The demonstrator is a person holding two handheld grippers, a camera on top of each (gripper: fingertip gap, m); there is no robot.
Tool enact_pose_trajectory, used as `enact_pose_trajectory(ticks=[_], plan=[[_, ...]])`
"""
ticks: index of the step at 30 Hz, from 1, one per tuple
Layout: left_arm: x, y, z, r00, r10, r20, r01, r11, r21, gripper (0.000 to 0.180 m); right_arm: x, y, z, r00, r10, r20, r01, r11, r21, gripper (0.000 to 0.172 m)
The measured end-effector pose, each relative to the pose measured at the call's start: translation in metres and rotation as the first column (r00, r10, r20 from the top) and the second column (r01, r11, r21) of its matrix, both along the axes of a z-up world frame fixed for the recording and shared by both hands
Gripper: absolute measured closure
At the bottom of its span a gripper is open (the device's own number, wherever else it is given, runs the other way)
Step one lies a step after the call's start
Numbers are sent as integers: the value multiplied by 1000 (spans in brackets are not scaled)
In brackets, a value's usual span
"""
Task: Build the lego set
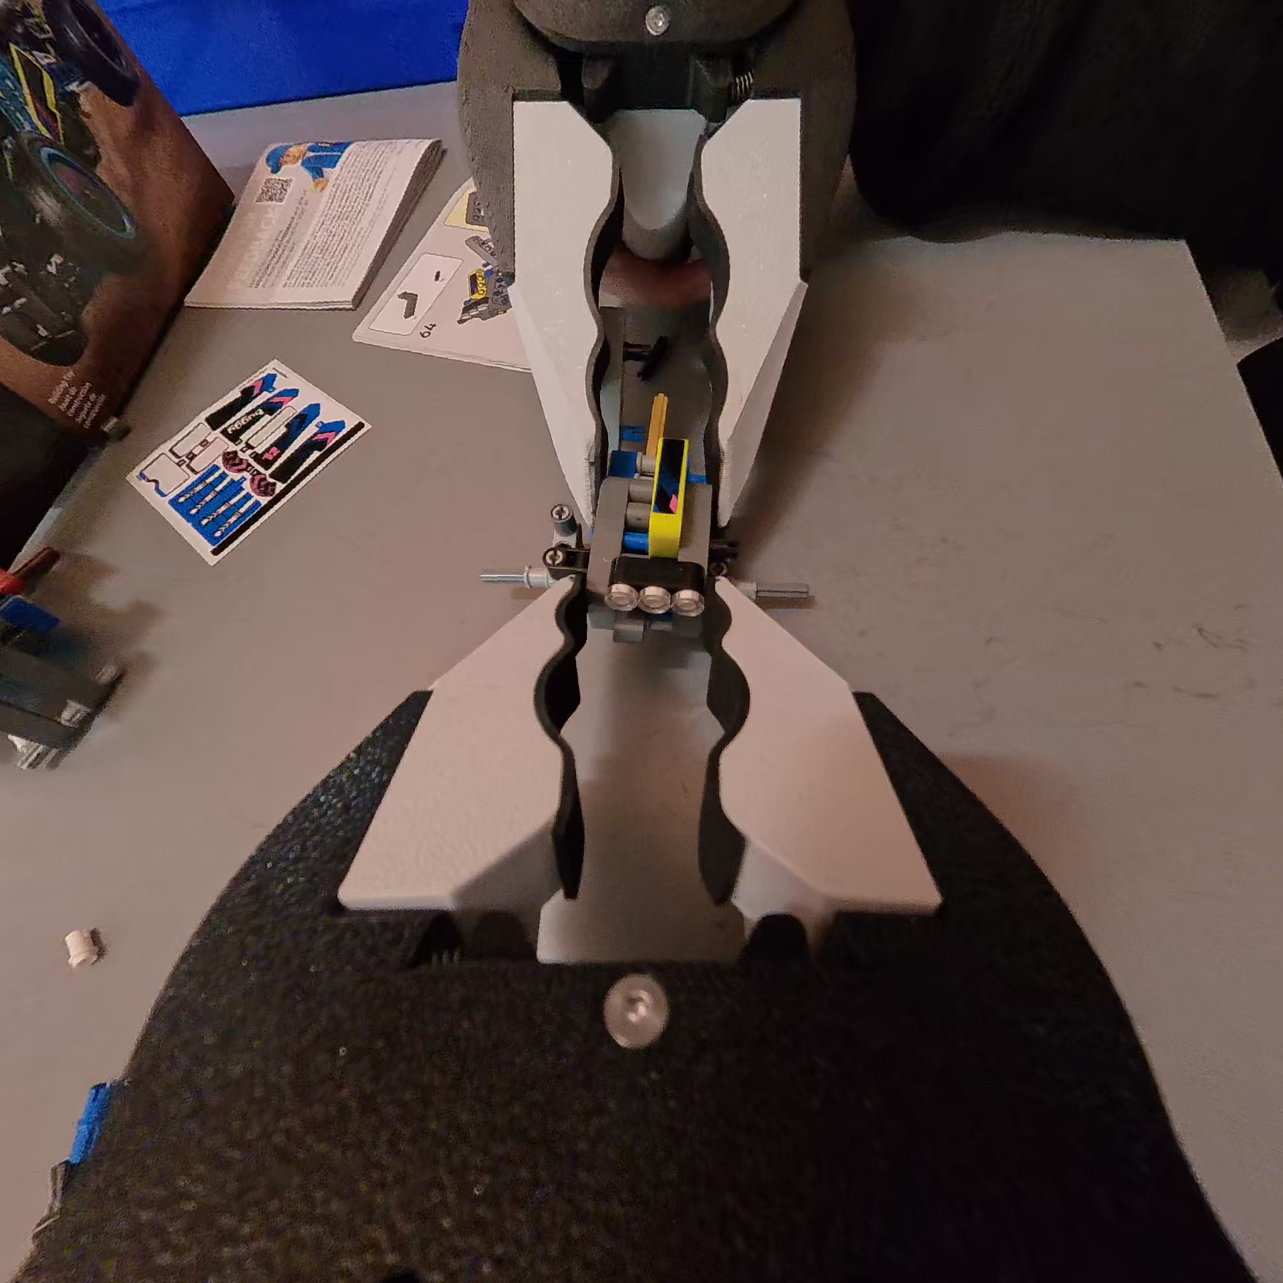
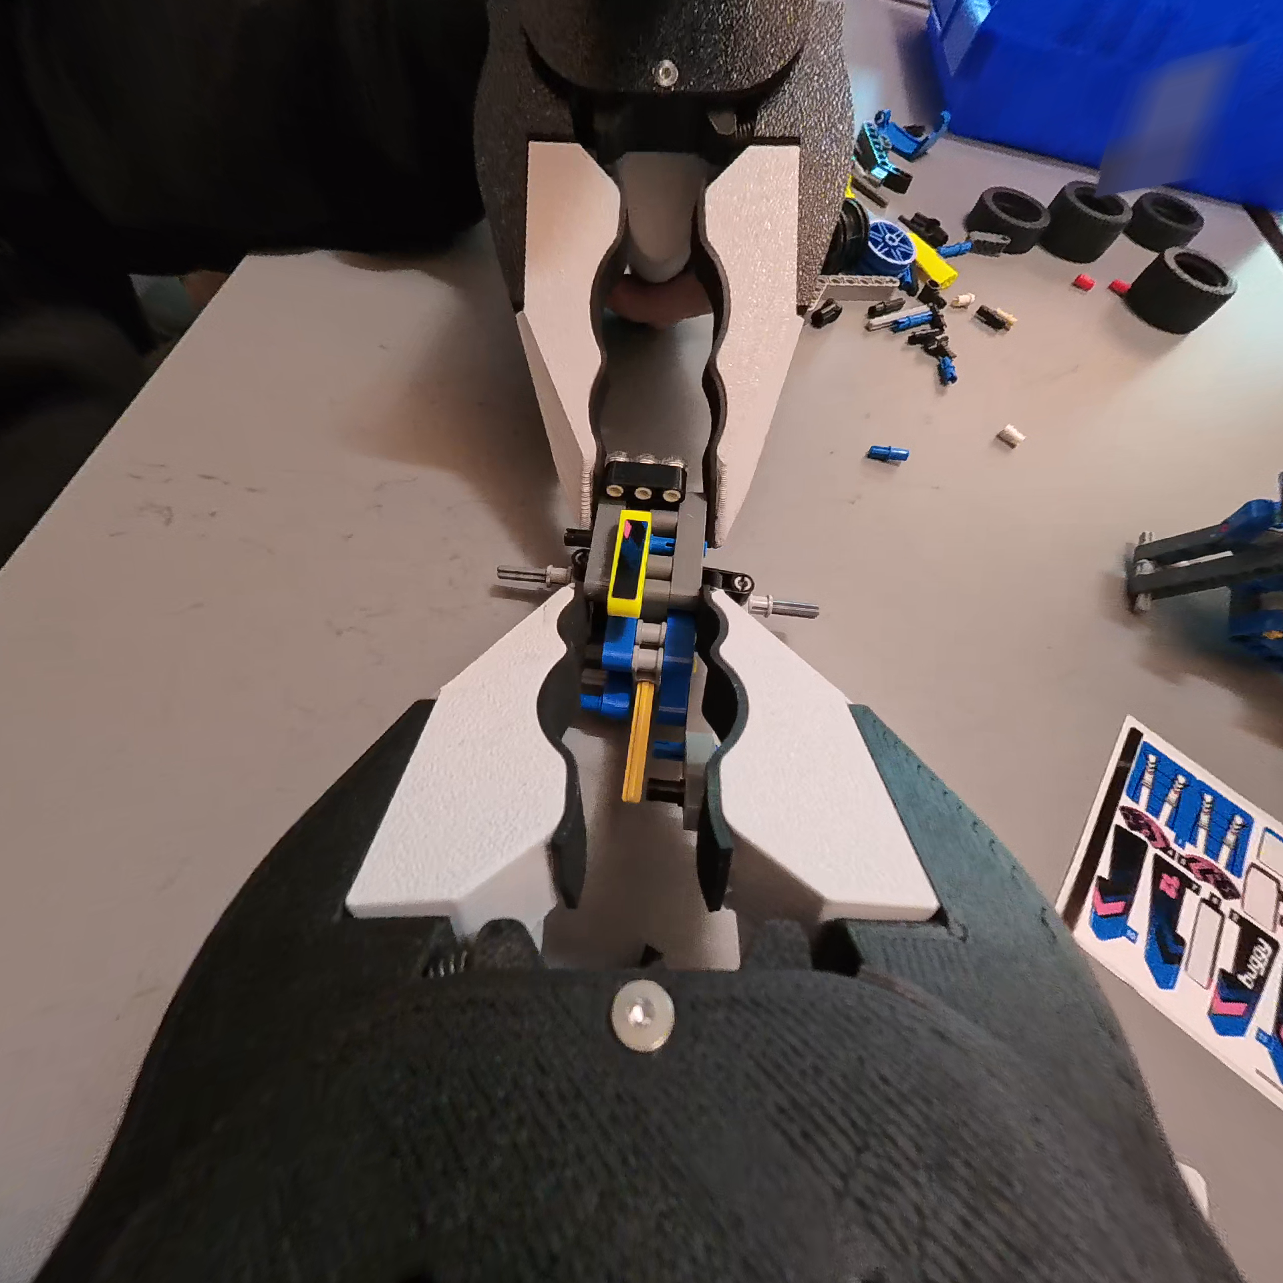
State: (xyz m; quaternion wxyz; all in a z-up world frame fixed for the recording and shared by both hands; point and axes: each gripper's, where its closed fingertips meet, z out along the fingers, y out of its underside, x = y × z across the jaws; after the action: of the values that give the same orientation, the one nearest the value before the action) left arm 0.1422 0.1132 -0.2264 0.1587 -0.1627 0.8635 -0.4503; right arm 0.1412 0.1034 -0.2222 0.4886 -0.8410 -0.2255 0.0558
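Over the grey table, both grippers' fingers pinching opposite ends of one brick assembly.

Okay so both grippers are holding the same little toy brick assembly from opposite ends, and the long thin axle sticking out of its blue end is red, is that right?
Not quite: the axle is yellow, not red, as the right wrist view shows. The rest holds: the left gripper and right gripper grip the same toy brick assembly from opposite ends.

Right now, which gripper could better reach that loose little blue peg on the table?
Probably the right gripper: the blue peg lies on its side, though both grippers clamp the brick model.
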Motion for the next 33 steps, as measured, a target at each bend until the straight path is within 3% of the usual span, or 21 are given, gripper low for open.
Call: enact_pose_trajectory(ticks=[33], plan=[[1,-3,-3,1000,18,12,-18,999,27,150,1,0,-1,1000,-12,10,12,1000,-18,142]])
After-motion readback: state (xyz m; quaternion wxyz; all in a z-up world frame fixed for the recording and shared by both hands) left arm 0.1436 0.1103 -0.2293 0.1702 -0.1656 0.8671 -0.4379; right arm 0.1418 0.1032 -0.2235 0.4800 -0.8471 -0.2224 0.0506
